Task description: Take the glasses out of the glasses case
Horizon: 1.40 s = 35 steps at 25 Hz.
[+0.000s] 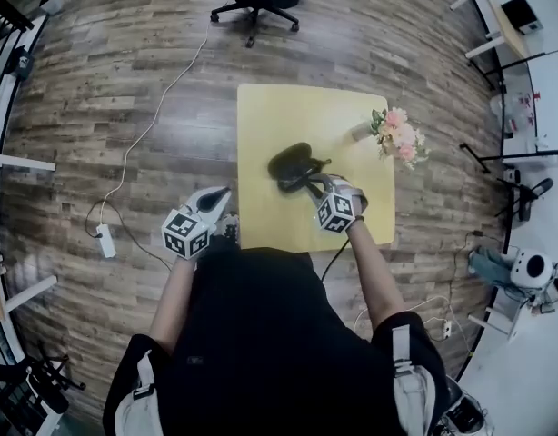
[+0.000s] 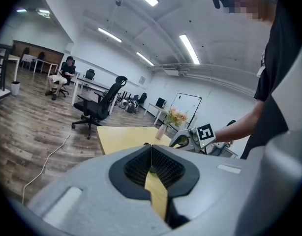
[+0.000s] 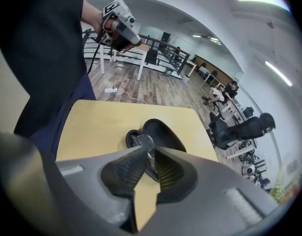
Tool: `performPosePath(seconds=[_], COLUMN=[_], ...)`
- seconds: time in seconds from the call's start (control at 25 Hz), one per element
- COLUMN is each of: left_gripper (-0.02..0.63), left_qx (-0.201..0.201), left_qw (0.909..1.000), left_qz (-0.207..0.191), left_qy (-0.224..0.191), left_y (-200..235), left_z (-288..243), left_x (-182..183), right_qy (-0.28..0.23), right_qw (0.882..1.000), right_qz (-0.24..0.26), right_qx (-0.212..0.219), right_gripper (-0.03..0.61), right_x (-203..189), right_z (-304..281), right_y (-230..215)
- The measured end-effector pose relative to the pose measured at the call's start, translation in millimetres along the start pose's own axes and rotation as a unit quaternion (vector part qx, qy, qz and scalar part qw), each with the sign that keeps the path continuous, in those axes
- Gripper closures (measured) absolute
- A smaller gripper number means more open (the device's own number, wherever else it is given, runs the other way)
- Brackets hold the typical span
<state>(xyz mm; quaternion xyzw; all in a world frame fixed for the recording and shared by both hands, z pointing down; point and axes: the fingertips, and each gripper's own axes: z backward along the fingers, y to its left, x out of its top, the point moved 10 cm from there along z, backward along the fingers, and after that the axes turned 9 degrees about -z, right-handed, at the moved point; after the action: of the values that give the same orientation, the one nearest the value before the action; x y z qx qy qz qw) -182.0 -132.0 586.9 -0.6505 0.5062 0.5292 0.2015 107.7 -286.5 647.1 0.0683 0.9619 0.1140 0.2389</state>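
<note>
My right gripper (image 3: pixel 150 151) has its fingers pinched on the glasses (image 3: pixel 141 141), which lie at the mouth of the open glasses case (image 3: pixel 163 132), mid-counter (image 1: pixel 288 116) toward the near edge. The case stretches away beyond the fingers, so I judge the pull is straight back. My left gripper (image 2: pixel 151 149), fingers together and empty, hangs off the near left corner, the farther one. One case, one pair.

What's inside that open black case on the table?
A pair of glasses lies in the glasses case, pinched by the right gripper. Its jaws cover the rest of them.
</note>
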Motion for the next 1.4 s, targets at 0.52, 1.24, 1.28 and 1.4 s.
performPosePath(seconds=[0.52, 1.24, 1.28, 1.4], left_gripper=[0.601, 0.601, 0.601, 0.601], left_qx=[0.090, 0.156, 0.158, 0.159], left_qw=[0.9956, 0.9865, 0.9862, 0.9859], left_qz=[0.027, 0.050, 0.051, 0.051], left_qy=[0.003, -0.007, -0.008, -0.009], left_y=[-52, -80, -80, -80], left_z=[8, 21, 22, 21], left_x=[-13, -27, -27, -28], right_qy=[0.017, 0.042, 0.044, 0.048], right_qw=[0.986, 0.958, 0.958, 0.957], right_qz=[0.142, 0.255, 0.257, 0.259], right_qx=[0.082, 0.121, 0.122, 0.121], right_gripper=[0.528, 0.522, 0.533, 0.549], right_x=[-21, -23, -23, -22], right_z=[-43, -78, -78, -78], right_y=[-12, -3, -4, -6])
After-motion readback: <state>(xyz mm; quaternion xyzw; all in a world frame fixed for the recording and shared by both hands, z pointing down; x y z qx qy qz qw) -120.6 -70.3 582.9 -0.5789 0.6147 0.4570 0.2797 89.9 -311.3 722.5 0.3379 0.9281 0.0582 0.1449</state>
